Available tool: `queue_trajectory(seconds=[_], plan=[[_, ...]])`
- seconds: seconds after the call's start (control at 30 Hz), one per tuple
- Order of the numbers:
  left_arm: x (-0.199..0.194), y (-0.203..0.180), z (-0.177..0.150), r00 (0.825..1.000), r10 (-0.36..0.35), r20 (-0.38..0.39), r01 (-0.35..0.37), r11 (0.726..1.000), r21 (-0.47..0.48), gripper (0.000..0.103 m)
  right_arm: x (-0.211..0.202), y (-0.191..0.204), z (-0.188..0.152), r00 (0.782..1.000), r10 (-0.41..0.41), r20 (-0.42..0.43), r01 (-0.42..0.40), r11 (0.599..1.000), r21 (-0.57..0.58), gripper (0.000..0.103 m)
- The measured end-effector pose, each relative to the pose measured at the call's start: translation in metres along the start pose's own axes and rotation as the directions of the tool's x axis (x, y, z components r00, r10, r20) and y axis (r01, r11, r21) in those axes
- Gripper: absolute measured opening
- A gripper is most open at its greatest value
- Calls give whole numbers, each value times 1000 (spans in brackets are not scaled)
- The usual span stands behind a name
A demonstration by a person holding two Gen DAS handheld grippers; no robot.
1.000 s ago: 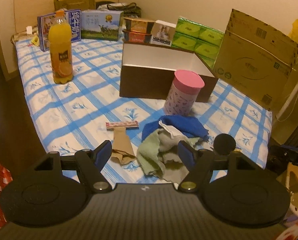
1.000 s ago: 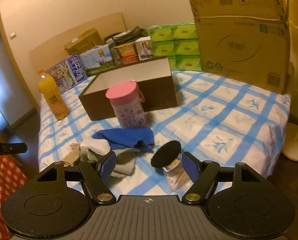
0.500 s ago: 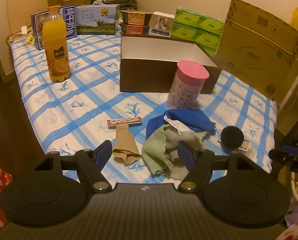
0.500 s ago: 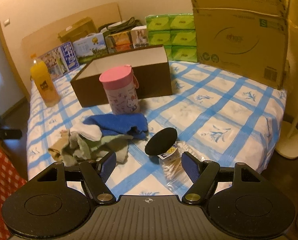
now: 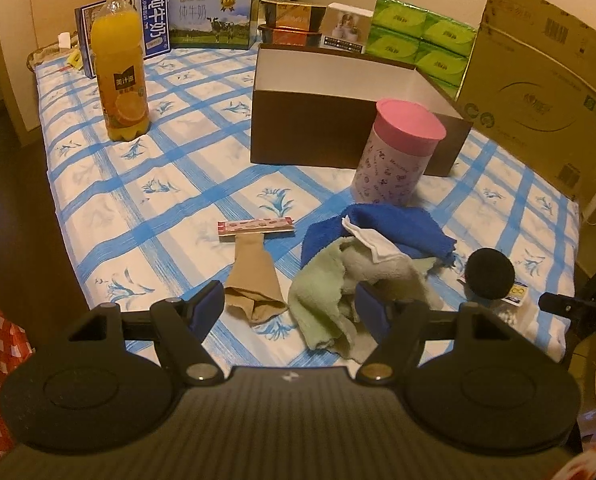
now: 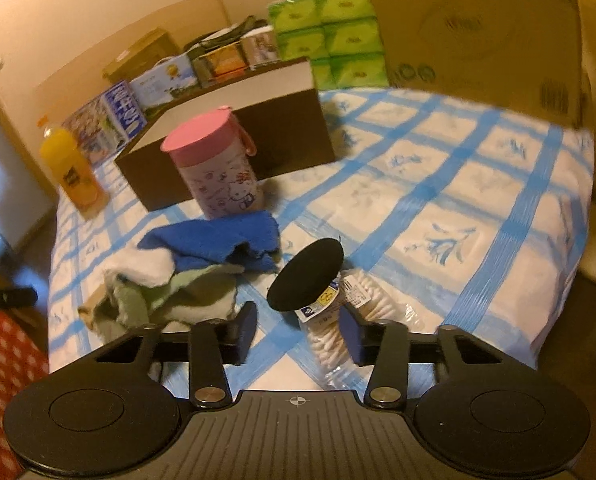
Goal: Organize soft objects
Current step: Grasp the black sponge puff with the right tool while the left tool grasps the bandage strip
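A pile of cloths lies on the blue-checked bedsheet: a blue towel [image 5: 382, 228] [image 6: 214, 240], a white cloth [image 5: 372, 242] and a light green cloth [image 5: 322, 300]. A beige stocking [image 5: 254, 284] lies to their left. My left gripper [image 5: 289, 308] hovers open just before the stocking and the green cloth, gripping nothing. My right gripper [image 6: 300, 334] has its jaws closing low over a pack of cotton swabs [image 6: 362, 300] with a black round puff [image 6: 306, 276] [image 5: 490, 274] on it; the pads do not press on either. Behind stands an open brown box [image 5: 318, 132].
A pink-lidded canister [image 5: 394, 160] stands in front of the box. An orange juice bottle [image 5: 120, 80] is at far left, green tissue packs [image 5: 418, 40] and a big cardboard carton [image 5: 546, 80] at the back right. A pink paper strip [image 5: 256, 226] lies above the stocking.
Both grippers have sunk and come nearer to the pile. The right gripper's jaws have narrowed over the swab pack. The left jaws stay as wide as before.
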State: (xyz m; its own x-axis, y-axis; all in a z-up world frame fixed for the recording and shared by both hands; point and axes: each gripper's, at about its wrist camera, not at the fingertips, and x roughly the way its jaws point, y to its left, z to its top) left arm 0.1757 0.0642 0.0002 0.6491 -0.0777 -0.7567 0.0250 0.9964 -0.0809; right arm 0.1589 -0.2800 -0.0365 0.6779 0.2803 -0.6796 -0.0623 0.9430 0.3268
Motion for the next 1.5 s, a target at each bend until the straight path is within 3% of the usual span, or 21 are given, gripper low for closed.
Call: queue_trajectory(seconds=[0.17,0.3,0.4,0.43,0.47,0.53,0.73,0.93,1.07,1.2,1.37,1.5], plan=[[11,2,1,1000,11,-13,-11,1000,-15,69,17,-19,4,999,27,-17,-25,992,127,31],[17,6,0,999,18,-28,-19,1000,-21,69,28,-27,5,999,25,-22,-21,985,172,32],[23,8,0,999,27,-34,-28,999,-23,69,30,-26,11,1000,16,15,-18,989,148,36],[26,9,1,999,30,-35,-31,999,-25,69,32,-25,14,1000,11,13,-13,991,133,40],[28,10,2,999,34,-36,-35,999,-28,69,36,-23,17,1000,7,7,-7,993,116,50],[31,12,4,999,41,-32,-42,998,-36,69,44,-19,23,1000,-9,-4,9,997,81,54],[43,22,8,997,63,-32,-65,996,-53,69,73,-16,30,999,-42,-12,42,999,21,54],[56,31,8,996,81,-45,-84,994,-69,69,103,-37,37,998,-26,-53,31,994,109,54],[64,37,6,994,93,-59,-98,992,-82,67,110,-47,39,998,20,-56,-10,986,166,42],[68,41,3,992,105,-72,-111,990,-87,66,115,-52,40,996,61,-70,-46,978,204,22],[70,44,-1,991,107,-83,-114,989,-91,66,109,-53,41,993,105,-45,-93,971,219,13],[72,44,-2,991,100,-85,-107,990,-87,66,97,-52,47,991,133,12,-132,958,256,12]])
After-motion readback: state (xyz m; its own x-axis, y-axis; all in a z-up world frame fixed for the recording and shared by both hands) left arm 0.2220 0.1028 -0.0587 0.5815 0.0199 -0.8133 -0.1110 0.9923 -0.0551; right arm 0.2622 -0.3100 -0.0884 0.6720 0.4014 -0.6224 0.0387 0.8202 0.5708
